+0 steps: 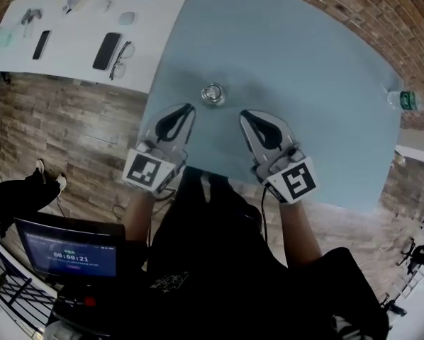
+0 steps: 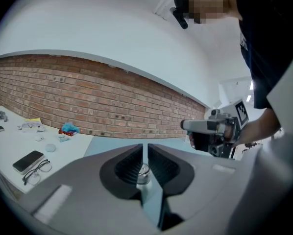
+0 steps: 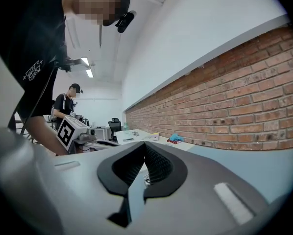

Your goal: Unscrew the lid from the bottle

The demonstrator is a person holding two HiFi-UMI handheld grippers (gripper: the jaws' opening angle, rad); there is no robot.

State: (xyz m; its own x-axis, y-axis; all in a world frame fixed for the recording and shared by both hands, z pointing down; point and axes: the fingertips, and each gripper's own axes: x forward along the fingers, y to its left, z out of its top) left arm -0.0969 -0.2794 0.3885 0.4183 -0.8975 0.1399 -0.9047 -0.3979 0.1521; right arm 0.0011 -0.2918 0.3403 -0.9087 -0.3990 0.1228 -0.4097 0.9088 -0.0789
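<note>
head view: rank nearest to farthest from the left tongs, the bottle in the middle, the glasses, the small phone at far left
1. the bottle, just ahead of the left tongs, on the blue table.
2. the glasses, up and to the left, on the white table.
3. the small phone, farthest, near the white table's left end.

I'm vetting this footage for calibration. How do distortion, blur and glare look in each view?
Head view: wide-angle bend bows the table edges; the bottle top is fairly sharp, with a faint shadow. Left gripper view: fisheye arches the brick wall; the bottle beyond the jaws is soft. Right gripper view: dark round vignette; ceiling lights glare mildly; the brick wall stays crisp.
</note>
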